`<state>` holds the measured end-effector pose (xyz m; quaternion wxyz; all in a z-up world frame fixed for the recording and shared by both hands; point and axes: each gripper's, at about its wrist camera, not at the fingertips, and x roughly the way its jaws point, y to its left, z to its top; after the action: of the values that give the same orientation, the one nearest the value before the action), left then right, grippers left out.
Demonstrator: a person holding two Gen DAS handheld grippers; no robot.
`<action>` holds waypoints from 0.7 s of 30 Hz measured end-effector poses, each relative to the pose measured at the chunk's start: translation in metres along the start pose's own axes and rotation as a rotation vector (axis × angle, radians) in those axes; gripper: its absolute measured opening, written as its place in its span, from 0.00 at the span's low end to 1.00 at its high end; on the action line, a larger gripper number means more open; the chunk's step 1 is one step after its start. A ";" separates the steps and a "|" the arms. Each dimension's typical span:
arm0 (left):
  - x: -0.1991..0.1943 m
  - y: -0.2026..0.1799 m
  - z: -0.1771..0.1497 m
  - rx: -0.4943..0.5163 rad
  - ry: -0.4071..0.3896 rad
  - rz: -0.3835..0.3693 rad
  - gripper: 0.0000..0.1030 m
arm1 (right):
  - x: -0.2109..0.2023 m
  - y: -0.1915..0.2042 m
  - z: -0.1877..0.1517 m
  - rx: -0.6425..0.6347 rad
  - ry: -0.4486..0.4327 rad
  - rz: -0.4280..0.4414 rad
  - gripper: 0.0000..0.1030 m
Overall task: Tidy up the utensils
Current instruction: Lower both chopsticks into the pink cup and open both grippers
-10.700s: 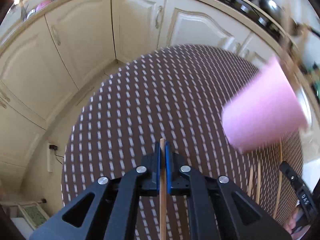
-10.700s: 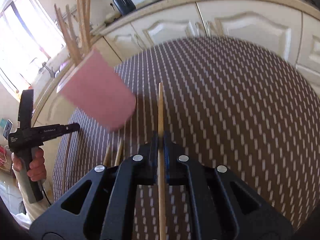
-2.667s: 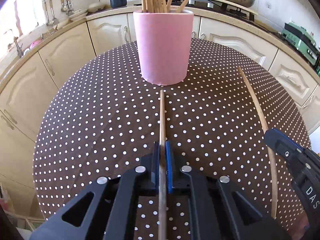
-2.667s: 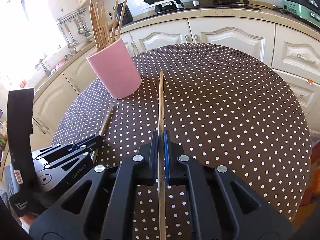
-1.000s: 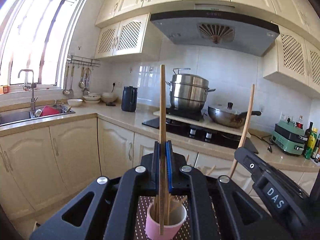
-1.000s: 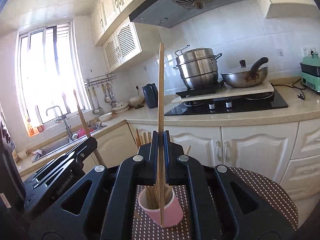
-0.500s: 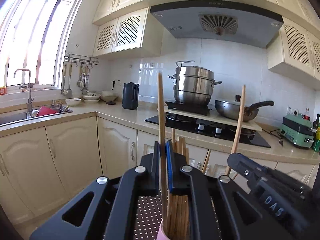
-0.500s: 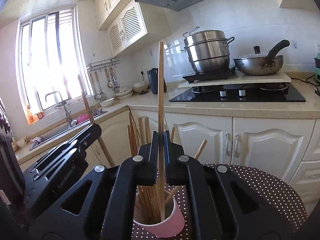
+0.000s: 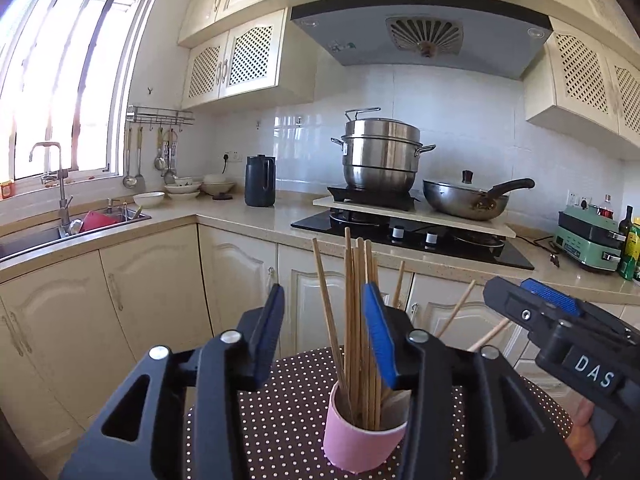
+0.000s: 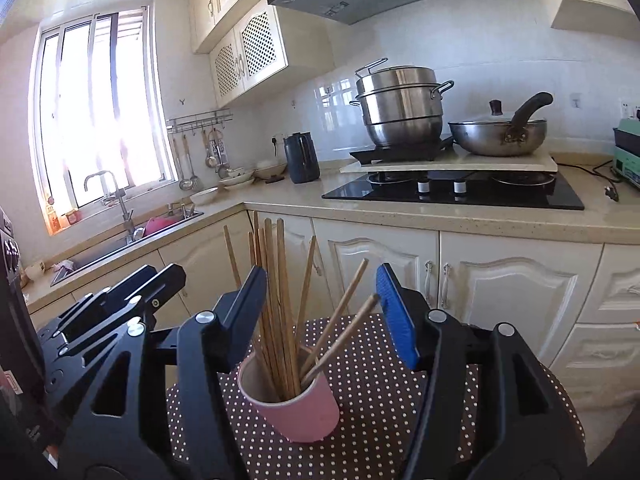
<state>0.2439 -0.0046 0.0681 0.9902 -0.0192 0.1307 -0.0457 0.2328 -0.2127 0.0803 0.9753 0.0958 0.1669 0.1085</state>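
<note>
A pink cup [image 9: 360,444] [image 10: 296,416] stands on the brown dotted table [image 9: 280,400] [image 10: 380,420], holding several wooden chopsticks [image 9: 356,320] [image 10: 276,300]. My left gripper [image 9: 322,292] hovers just above and before the cup. Its jaws are opening, and the chopsticks show in the gap without touching either pad. My right gripper [image 10: 322,276] hangs over the cup from the other side. Its jaws are also opening, and no pad presses on a stick. Each gripper appears at the edge of the other's view.
Cream cabinets and a counter run behind the table. On the hob sit a steel steamer pot [image 9: 380,156] and a wok [image 9: 468,200]. A black kettle [image 9: 260,180] and a sink [image 9: 60,232] lie to the left. A hand [image 9: 580,436] holds the right gripper.
Both grippers have sunk toward the cup and let go of their chopsticks, which now stand in it. Both pairs of jaws went from shut to apart.
</note>
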 end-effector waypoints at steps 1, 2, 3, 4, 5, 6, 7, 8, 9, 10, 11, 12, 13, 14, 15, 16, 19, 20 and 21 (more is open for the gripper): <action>-0.005 0.000 -0.002 0.001 -0.001 0.001 0.43 | -0.004 -0.001 -0.002 0.002 0.002 -0.001 0.55; -0.009 0.000 -0.003 0.002 0.000 0.002 0.44 | -0.007 -0.002 -0.003 0.004 0.005 -0.004 0.55; -0.013 0.000 -0.005 0.003 0.002 0.004 0.45 | -0.010 -0.003 -0.004 0.006 0.006 -0.008 0.55; -0.017 -0.001 -0.007 0.003 0.005 0.003 0.45 | -0.014 -0.004 -0.006 0.006 0.007 -0.012 0.56; -0.021 -0.001 -0.009 0.004 0.011 0.002 0.46 | -0.018 -0.005 -0.007 0.009 0.010 -0.016 0.57; -0.025 -0.001 -0.011 0.005 0.016 0.001 0.48 | -0.021 -0.006 -0.008 0.011 0.014 -0.017 0.58; -0.029 -0.002 -0.014 0.007 0.021 0.001 0.50 | -0.025 -0.008 -0.011 0.015 0.019 -0.018 0.60; -0.035 -0.002 -0.019 0.011 0.022 0.005 0.53 | -0.029 -0.008 -0.013 0.018 0.022 -0.019 0.62; -0.039 -0.003 -0.022 0.012 0.021 0.010 0.56 | -0.033 -0.009 -0.017 0.020 0.024 -0.020 0.63; -0.041 -0.003 -0.025 0.011 0.023 0.012 0.57 | -0.036 -0.010 -0.020 0.023 0.026 -0.023 0.65; -0.044 -0.004 -0.031 0.011 0.033 0.015 0.58 | -0.039 -0.012 -0.025 0.026 0.031 -0.024 0.67; -0.046 -0.005 -0.036 0.016 0.044 0.018 0.58 | -0.042 -0.013 -0.029 0.030 0.035 -0.023 0.68; -0.048 -0.007 -0.040 0.022 0.052 0.020 0.58 | -0.046 -0.014 -0.035 0.038 0.040 -0.026 0.69; -0.051 -0.008 -0.046 0.029 0.062 0.024 0.58 | -0.049 -0.016 -0.040 0.046 0.046 -0.029 0.70; -0.054 -0.009 -0.052 0.032 0.069 0.024 0.58 | -0.051 -0.015 -0.044 0.049 0.049 -0.032 0.70; -0.056 -0.010 -0.056 0.032 0.074 0.019 0.58 | -0.056 -0.016 -0.051 0.051 0.054 -0.032 0.72; -0.067 -0.013 -0.072 0.036 0.088 0.009 0.58 | -0.066 -0.016 -0.067 0.048 0.060 -0.033 0.76; -0.070 -0.014 -0.077 0.039 0.089 0.013 0.59 | -0.068 -0.016 -0.073 0.050 0.066 -0.036 0.78; -0.072 -0.015 -0.081 0.038 0.091 0.015 0.59 | -0.070 -0.017 -0.078 0.052 0.073 -0.038 0.78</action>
<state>0.1520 -0.0150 0.0087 0.9837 0.0029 0.1748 -0.0414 0.1446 -0.2348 0.0259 0.9676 0.1141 0.2069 0.0890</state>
